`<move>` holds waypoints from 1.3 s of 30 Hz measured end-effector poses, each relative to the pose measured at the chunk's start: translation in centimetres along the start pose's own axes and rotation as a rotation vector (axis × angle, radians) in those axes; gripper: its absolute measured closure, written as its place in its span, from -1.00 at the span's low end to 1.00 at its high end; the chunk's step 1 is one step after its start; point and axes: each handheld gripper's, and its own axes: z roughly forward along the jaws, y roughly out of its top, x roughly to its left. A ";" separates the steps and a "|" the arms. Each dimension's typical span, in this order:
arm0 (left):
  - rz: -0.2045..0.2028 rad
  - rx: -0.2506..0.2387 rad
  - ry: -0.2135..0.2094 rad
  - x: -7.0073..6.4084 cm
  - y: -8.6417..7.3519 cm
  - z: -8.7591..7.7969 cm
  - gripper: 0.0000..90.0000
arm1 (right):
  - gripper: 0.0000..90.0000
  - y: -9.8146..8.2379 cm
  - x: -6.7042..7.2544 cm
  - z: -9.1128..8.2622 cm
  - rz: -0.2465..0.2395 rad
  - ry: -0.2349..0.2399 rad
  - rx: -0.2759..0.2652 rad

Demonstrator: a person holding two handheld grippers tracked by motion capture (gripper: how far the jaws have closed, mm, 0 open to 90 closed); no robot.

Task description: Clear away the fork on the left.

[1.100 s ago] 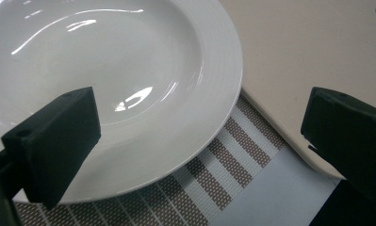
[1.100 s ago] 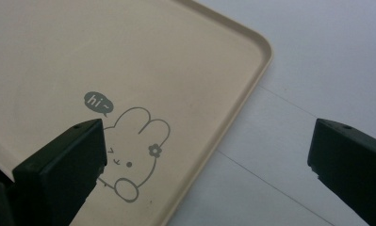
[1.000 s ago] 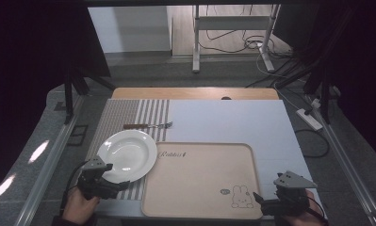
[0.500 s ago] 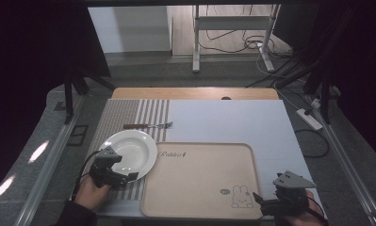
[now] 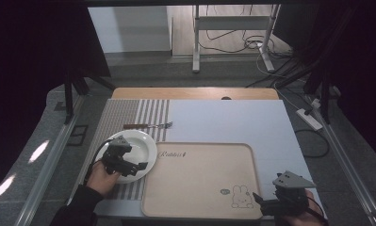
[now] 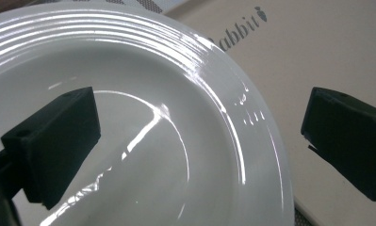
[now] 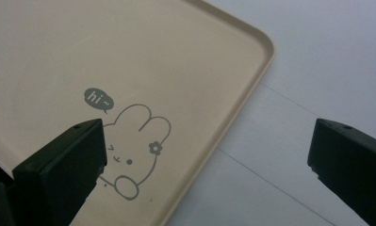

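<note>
Hovering low over the white plate [image 5: 131, 151], the left claw [image 5: 139, 165] has its jaws spread wide and grips nothing; in the left gripper view one jaw hangs above the plate's well and the other beyond its rim, over the beige tray [image 6: 317, 52]. That straddle suggests the rim on the tray side is the intended place to take hold.

The plate [image 6: 143, 117] looks like glazed ceramic: stiff, fairly heavy for its size, glossy enough to be slippery, and liable to chip or break if dropped. My judgement is that the raised, ridged rim between the jaws is the best purchase, taken squarely and deep so the smooth glaze cannot slide out, with the jaws closing across the rim's thickness, not across the well. A one-sided hold on a plate will make it want to droop away from the claw, so it should be lifted level.

The plate rests on the striped mat [image 5: 129, 113] under the left claw, its far edge just beside the tray [image 5: 200, 183]. A fork [image 5: 148, 125] lies on the mat beyond the plate, apart from it.

The right claw [image 5: 265, 201] is also wide and empty, poised over the tray's near corner by the rabbit drawing [image 7: 134, 146], with one jaw out over the pale counter [image 7: 317, 56].
</note>
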 end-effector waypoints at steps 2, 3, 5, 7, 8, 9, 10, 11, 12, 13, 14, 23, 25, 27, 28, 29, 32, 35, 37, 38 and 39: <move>0.005 0.000 0.002 0.3 0.5 0.3 -1.00 | -1.00 0.0 0.0 0.0 0.000 0.000 0.001; 0.005 0.001 0.005 0.4 0.7 0.5 -1.00 | -1.00 0.0 0.0 0.0 0.000 0.001 0.001; 0.011 0.004 0.011 0.6 1.2 0.8 -1.00 | -1.00 0.0 0.0 0.0 -0.001 -0.001 0.003; 0.011 0.003 0.004 0.8 1.7 1.3 -1.00 | -1.00 0.0 0.0 0.0 -0.001 -0.001 0.003; 0.015 0.006 0.004 0.8 1.8 1.5 -1.00 | -1.00 0.0 0.0 0.0 -0.002 -0.002 0.003; 0.022 0.009 0.008 0.8 2.1 1.7 -1.00 | -1.00 0.0 0.0 0.0 -0.002 -0.002 0.003; 0.025 0.008 0.009 0.8 2.3 1.9 -1.00 | -1.00 0.0 0.0 0.0 -0.003 -0.001 0.003; 0.031 0.009 0.010 0.8 2.5 2.1 -1.00 | -1.00 0.0 0.0 0.0 -0.003 -0.001 0.003; 0.032 0.008 0.009 0.8 2.7 2.3 -1.00 | -1.00 0.0 0.0 0.0 -0.003 -0.001 0.003; 0.040 0.013 0.007 0.8 3.0 2.4 -1.00 | -1.00 0.0 0.0 0.0 -0.003 -0.001 0.003; 0.043 0.010 0.006 0.8 3.2 2.7 -1.00 | -1.00 0.0 0.0 0.0 -0.004 -0.001 0.003; 0.064 0.028 0.006 1.4 5.1 4.6 -0.99 | -1.00 0.0 0.0 0.0 -0.005 0.001 0.006; 0.076 0.033 0.012 1.4 5.5 5.0 -0.99 | -1.00 0.0 0.0 0.0 -0.006 0.002 0.007; 0.083 0.038 0.015 1.5 5.9 5.5 -0.98 | -1.00 0.0 0.0 0.0 -0.007 0.002 0.007; 0.087 0.044 0.018 1.6 6.1 5.7 -0.98 | -1.00 0.0 0.0 0.0 -0.007 0.002 0.008; 0.091 0.047 0.019 1.6 6.2 5.9 -0.98 | -1.00 0.0 0.0 0.0 -0.007 0.003 0.008; 0.104 0.057 0.038 1.7 6.6 6.3 -1.00 | -1.00 0.0 0.0 0.0 -0.006 0.004 0.008; 0.099 0.062 0.019 2.2 7.0 6.7 -1.00 | -1.00 0.0 0.0 0.0 -0.007 0.004 0.008; 0.097 0.061 0.021 2.5 7.3 6.9 -0.98 | -1.00 0.0 0.0 0.0 -0.007 0.005 0.009; 0.093 0.060 0.028 2.7 7.5 7.0 -0.94 | -1.00 0.0 0.0 0.0 -0.007 0.004 0.009; 0.096 0.063 0.036 2.8 7.6 7.0 -0.91 | -1.00 0.0 0.0 0.0 -0.007 0.005 0.009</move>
